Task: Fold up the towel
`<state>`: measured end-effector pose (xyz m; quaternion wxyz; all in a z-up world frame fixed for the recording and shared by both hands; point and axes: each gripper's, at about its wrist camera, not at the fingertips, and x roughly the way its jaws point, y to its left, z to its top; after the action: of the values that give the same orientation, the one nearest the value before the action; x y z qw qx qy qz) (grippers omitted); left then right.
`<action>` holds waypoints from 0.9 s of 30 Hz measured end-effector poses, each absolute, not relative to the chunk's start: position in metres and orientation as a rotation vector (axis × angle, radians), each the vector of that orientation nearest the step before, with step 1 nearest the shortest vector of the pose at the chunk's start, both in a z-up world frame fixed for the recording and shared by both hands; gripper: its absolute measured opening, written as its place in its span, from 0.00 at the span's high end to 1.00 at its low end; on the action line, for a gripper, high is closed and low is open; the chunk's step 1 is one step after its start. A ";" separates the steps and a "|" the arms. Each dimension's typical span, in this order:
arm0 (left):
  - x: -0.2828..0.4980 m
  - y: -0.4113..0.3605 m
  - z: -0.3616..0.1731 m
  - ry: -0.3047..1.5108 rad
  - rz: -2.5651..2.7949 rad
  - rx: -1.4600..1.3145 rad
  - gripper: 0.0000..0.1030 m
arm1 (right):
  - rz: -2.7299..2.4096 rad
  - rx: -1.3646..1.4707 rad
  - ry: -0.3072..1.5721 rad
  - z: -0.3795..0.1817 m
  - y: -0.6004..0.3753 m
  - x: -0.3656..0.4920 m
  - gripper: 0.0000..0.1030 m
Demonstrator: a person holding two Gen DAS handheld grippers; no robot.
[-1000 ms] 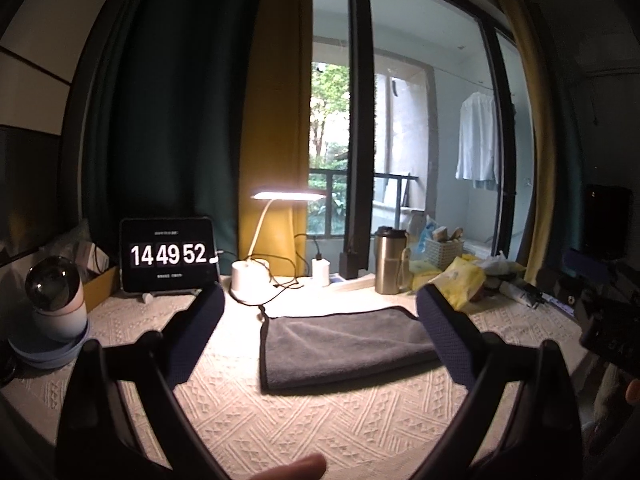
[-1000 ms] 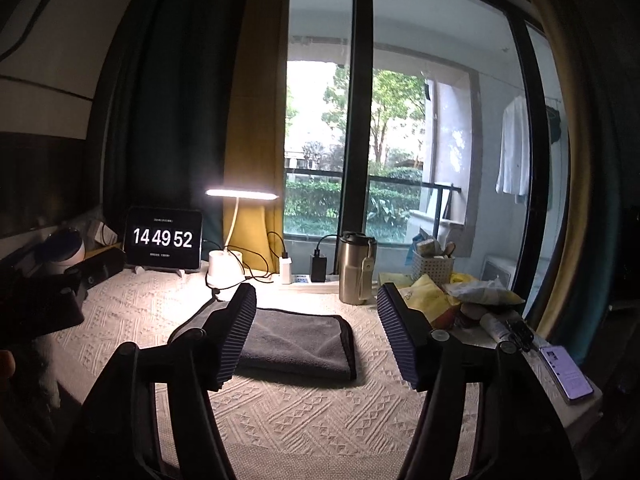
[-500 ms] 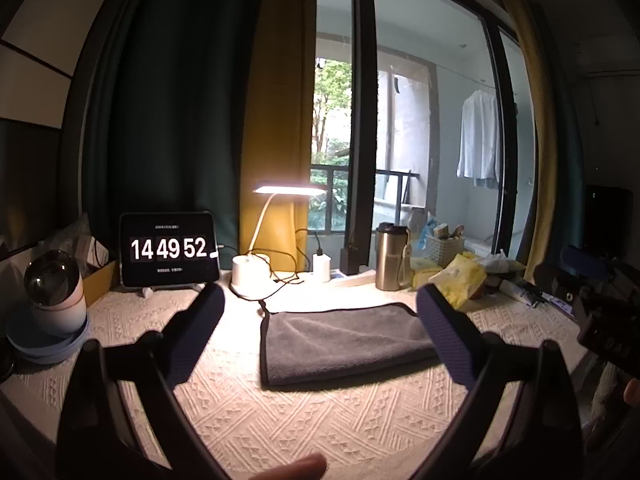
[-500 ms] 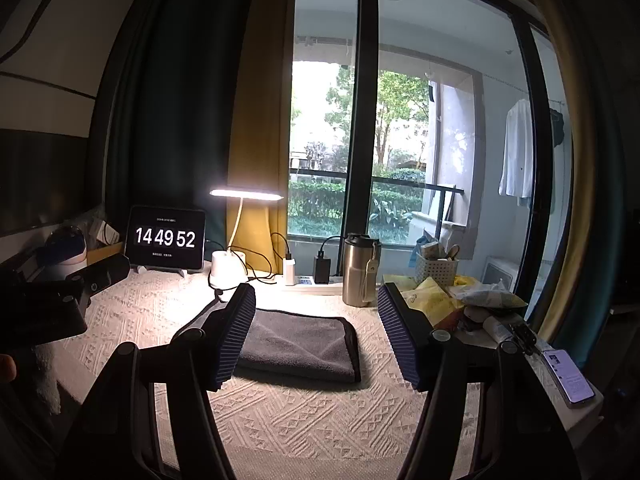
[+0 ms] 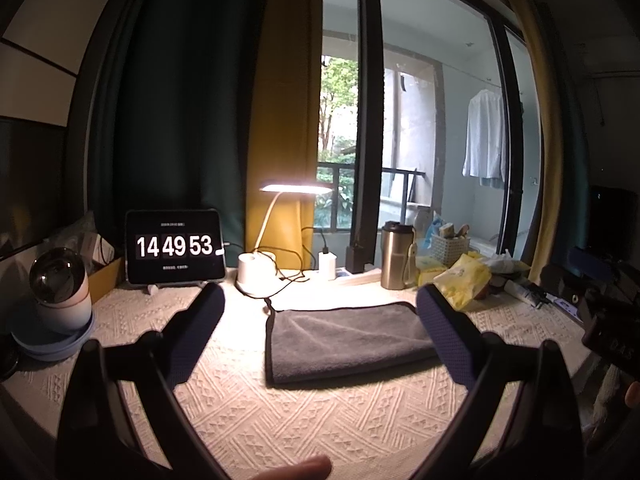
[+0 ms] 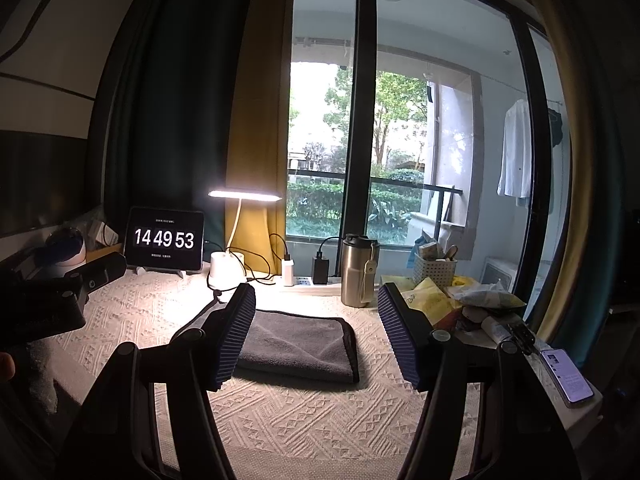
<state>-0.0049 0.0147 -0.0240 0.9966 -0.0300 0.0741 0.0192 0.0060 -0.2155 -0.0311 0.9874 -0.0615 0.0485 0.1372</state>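
Showing 14 49 53 on clock point(image 5: 175, 246), up from 52; towel point(image 5: 348, 336) unmoved.

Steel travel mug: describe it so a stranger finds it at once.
Start at the dark window post behind the cream knitted tablecloth. At its foot, right of the black charger, stands the brushed-steel travel mug. It alone is tall, metallic and black-lidded.

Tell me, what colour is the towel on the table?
The folded fluffy towel is dark grey, clearest in the left wrist view.
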 end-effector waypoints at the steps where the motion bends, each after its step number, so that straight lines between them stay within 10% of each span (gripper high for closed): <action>1: -0.005 0.015 -0.024 0.148 0.039 -0.061 0.05 | 0.275 -0.123 0.097 -0.031 -0.215 0.006 0.35; 27: 0.000 0.014 -0.018 0.142 0.055 -0.069 0.05 | 0.267 -0.106 0.095 -0.031 -0.219 0.007 0.35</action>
<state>-0.0003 0.0141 -0.0180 0.9965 -0.0343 0.0709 0.0273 0.0066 -0.2194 -0.0306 0.9886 -0.0527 0.0472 0.1330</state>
